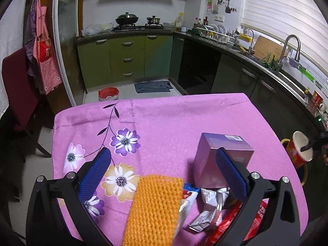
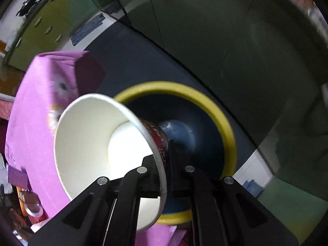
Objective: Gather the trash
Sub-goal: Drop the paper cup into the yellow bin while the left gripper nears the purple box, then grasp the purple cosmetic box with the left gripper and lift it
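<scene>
The right claw (image 2: 164, 160) pinches the paper cup's (image 2: 92, 143) rim, cup tilted directly above the yellow-rimmed bin (image 2: 205, 98) beside the table (image 1: 164, 123). The left claw (image 1: 164, 168) is open, empty.

The far half of the pink cloth (image 1: 168, 119) lies bare, so a gripper could pass freely there. Near the left gripper (image 1: 164, 170), the way narrows: a purple box (image 1: 221, 155) stands against its right finger, an orange knit pad (image 1: 153, 209) lies between the fingers, and wrappers (image 1: 209, 209) crowd the near right corner. Beside the table, the bin (image 2: 223, 119) gapes open, its mouth partly blocked by the cup (image 2: 98, 153) pinched by the right gripper (image 2: 164, 164).
</scene>
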A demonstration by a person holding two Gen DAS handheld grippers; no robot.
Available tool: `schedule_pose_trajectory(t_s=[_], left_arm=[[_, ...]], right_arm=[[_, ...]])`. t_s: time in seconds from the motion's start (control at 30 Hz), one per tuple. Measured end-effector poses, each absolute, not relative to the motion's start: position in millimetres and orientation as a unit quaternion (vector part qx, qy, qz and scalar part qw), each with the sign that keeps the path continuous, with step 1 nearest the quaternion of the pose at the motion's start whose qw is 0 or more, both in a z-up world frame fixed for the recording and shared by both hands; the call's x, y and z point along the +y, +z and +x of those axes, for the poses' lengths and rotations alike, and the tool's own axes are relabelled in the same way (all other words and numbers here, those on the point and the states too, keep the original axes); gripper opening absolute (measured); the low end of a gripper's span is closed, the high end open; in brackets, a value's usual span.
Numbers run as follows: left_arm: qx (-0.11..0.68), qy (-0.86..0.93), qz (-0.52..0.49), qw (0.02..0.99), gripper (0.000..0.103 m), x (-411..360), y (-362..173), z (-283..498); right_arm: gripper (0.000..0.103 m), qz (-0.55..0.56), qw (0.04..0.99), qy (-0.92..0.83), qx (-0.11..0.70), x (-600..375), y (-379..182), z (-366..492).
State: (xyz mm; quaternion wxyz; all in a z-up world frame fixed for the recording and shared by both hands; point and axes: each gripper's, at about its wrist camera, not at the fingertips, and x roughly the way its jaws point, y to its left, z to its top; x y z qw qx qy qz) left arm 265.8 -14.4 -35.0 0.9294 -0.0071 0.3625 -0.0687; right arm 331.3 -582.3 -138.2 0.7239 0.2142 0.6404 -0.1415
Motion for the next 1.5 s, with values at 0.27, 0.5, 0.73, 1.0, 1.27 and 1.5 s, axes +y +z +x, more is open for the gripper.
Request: schedule_pose_trajectory(t_s=[0.27,0.5,0.73,1.0,1.27,1.5], left_arm=[[0.362,-0.085,0.007,0.928,0.097,-31.8,-23.5,252.3],[0.366,-0.095,0.023,0.925,0.097,-44.7,-18.0,246.4],[0.396,-0.115,0.044,0.910,0.097,-74.2,-32.7,253.3],[0.409,-0.106,0.089,0.902,0.097,-99.9,-50.8,270.1],[0.428,-0.114,0.093,0.892,0.097,-108.8,-59.7,283.5],[0.446,-0.118,0.104,0.881,0.097,-117.9,-72.2,291.5]], right_arm=[[0.019,0.227,0.702,-0.142,0.660,-590.4,-207.7,346.1],[0.020,0.190,0.729,-0.142,0.642,-578.2,-187.9,352.8],[0.023,0.188,0.766,-0.088,0.608,-547.4,-139.8,337.9],[0.023,0.166,0.775,-0.047,0.607,-503.9,-124.3,311.2],[0.023,0.158,0.772,-0.030,0.615,-500.9,-143.2,309.0],[0.023,0.157,0.771,-0.028,0.617,-497.8,-149.1,308.4]])
